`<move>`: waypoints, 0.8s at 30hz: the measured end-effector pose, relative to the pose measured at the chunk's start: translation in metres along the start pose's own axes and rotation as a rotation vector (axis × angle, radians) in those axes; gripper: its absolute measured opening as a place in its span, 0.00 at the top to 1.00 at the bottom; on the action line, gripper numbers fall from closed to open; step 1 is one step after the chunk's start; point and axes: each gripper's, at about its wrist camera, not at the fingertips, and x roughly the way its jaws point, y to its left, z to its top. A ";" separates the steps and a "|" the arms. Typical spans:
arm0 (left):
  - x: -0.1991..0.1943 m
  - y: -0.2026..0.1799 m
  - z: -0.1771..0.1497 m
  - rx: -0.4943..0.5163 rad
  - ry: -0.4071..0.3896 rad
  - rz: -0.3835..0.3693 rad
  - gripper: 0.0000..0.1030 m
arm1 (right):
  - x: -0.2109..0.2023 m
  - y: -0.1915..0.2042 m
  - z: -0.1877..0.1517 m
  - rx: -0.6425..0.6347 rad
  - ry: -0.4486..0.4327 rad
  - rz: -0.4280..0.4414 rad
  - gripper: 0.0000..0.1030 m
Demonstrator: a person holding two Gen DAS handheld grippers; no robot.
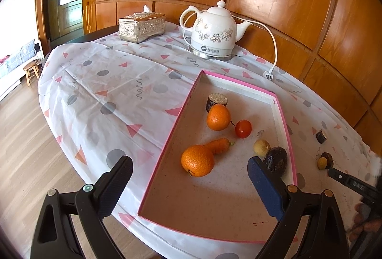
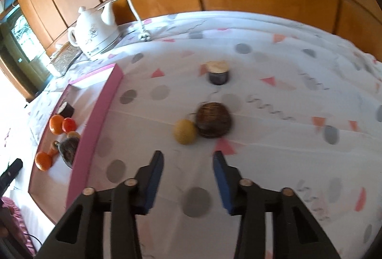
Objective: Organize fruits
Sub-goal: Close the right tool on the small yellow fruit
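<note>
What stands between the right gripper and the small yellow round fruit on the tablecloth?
Nothing visible. The right gripper is open and empty, with only bare patterned tablecloth ahead up to the small yellow round fruit; the dark brown round fruit touches its far right side.

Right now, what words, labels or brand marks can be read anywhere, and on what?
Kettle: a round logo with a short line of characters on its grey base band, too small to read.
Right gripper: faint letters on its black finger, blurred.
Nothing else carries text.

Two oranges (image 1: 197, 160), a carrot (image 1: 217, 145) and a tomato (image 1: 243, 129) lie in the pink tray (image 1: 164, 146); a yellow fruit (image 2: 185, 131) touches a brown one (image 2: 214, 120) on the cloth to its right.
</note>
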 end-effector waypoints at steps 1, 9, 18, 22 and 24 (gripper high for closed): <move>0.000 0.000 0.000 -0.001 -0.001 0.001 0.06 | 0.004 0.003 0.002 -0.001 0.001 0.002 0.62; 0.002 0.002 -0.002 0.001 0.008 0.000 0.05 | 0.029 0.010 0.017 0.037 0.016 -0.017 0.62; 0.005 0.005 -0.003 -0.002 0.015 0.008 0.05 | 0.039 0.012 0.025 -0.003 0.011 -0.050 0.73; 0.003 0.005 -0.002 -0.004 0.010 0.009 0.05 | 0.036 0.015 0.022 -0.029 0.011 -0.047 0.73; 0.001 0.005 -0.003 -0.001 0.008 0.009 0.05 | 0.035 0.016 0.019 -0.034 0.011 -0.042 0.73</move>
